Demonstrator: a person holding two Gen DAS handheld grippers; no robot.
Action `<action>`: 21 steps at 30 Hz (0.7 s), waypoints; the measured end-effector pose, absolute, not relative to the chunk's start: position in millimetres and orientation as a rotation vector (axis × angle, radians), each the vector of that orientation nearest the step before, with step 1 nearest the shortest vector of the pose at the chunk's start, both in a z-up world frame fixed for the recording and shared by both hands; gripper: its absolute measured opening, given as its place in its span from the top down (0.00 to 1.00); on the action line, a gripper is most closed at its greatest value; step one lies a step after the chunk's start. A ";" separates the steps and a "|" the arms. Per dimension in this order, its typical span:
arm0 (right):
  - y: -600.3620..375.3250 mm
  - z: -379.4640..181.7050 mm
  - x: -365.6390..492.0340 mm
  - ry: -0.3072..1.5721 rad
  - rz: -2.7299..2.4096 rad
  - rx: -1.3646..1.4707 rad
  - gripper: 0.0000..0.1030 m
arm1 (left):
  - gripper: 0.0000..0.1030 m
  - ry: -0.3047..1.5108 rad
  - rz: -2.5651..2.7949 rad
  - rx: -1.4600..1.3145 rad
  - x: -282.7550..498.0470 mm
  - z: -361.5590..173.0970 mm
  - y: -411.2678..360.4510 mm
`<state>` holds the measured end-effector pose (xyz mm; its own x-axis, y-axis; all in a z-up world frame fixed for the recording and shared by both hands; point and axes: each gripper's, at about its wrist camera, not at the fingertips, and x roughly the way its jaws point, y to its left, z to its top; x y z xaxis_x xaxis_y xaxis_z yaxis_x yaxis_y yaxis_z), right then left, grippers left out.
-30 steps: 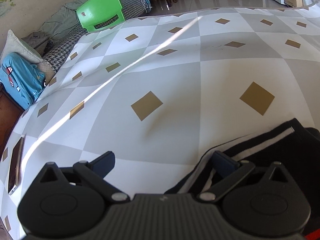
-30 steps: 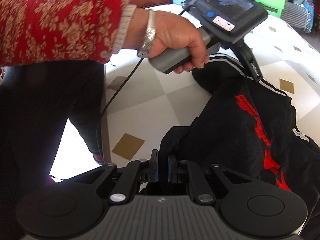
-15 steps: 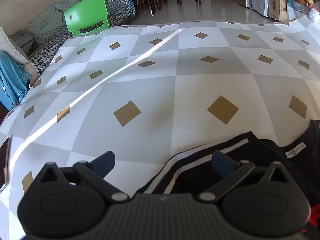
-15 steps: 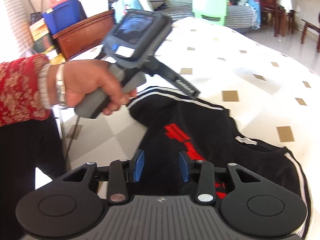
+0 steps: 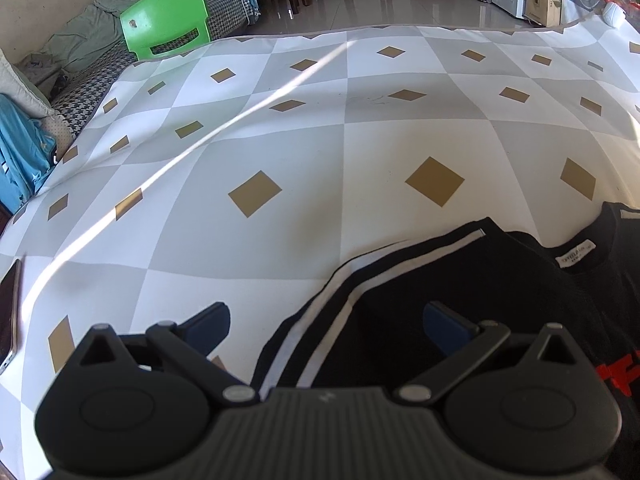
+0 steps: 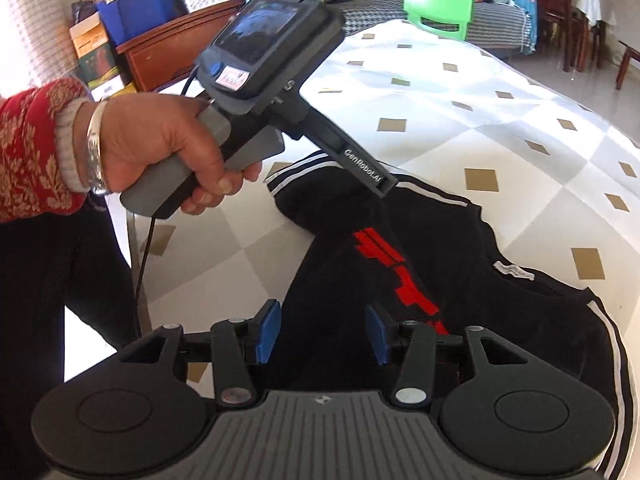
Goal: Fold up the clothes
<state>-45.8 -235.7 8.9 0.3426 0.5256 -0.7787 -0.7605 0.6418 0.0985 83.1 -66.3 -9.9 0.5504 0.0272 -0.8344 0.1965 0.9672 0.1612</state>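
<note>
Opening right tool (image 6: 323, 334) above shirt (image 6: 400, 280)

The lower part of the black shirt (image 6: 460, 280) is hidden behind the right gripper (image 6: 322, 334), the print on its neck label (image 5: 575, 255) is too small to read, and the phone (image 5: 9, 316) is cut by the left edge.

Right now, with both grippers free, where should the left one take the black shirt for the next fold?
Probably the striped sleeve of the black shirt. It lies flat, reaching out over the tablecloth, its edge bare. Bring the left gripper, jaws wide, in low from the cloth side and pinch that edge. The right gripper is opening and grips nothing.
</note>
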 end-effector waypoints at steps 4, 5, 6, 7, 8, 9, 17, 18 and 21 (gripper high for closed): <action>-222.9 9.5 -53.5 0.859 0.880 -0.338 0.56 | 0.00 0.979 -0.117 0.261 71.1 -7.7 -61.3; -220.3 10.2 -55.3 0.853 0.887 -0.339 0.56 | 0.00 0.984 -0.118 0.262 68.2 -8.8 -59.7; -217.9 10.5 -57.7 0.851 0.895 -0.342 0.56 | 0.00 0.991 -0.120 0.259 65.2 -10.4 -57.9; -215.6 10.6 -60.1 0.850 0.904 -0.345 0.56 | 0.00 1.000 -0.123 0.254 62.2 -12.2 -56.0; -213.2 10.7 -62.5 0.849 0.912 -0.347 0.56 | 0.00 1.006 -0.127 0.249 59.4 -13.5 -54.3; -210.9 9.4 -66.4 0.845 0.909 -0.366 0.55 | 0.00 1.011 -0.130 0.243 55.9 -14.7 -52.4; -201.6 -2.7 -89.9 0.842 0.770 -0.464 0.53 | 0.00 1.016 -0.171 0.145 24.5 -10.4 -38.2; -203.9 -0.9 -91.2 0.838 0.753 -0.451 0.52 | 0.00 1.017 -0.176 0.128 20.7 -8.7 -36.6; -215.2 7.1 -93.9 0.816 0.654 -0.389 0.47 | 0.00 1.023 -0.197 0.081 10.2 -5.1 -32.4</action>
<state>-93.9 -215.2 7.1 0.5076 0.3836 -0.7715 -0.6696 0.7392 -0.0730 10.2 -32.4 -5.1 0.5046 -0.1254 -0.8542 0.2013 0.9792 -0.0248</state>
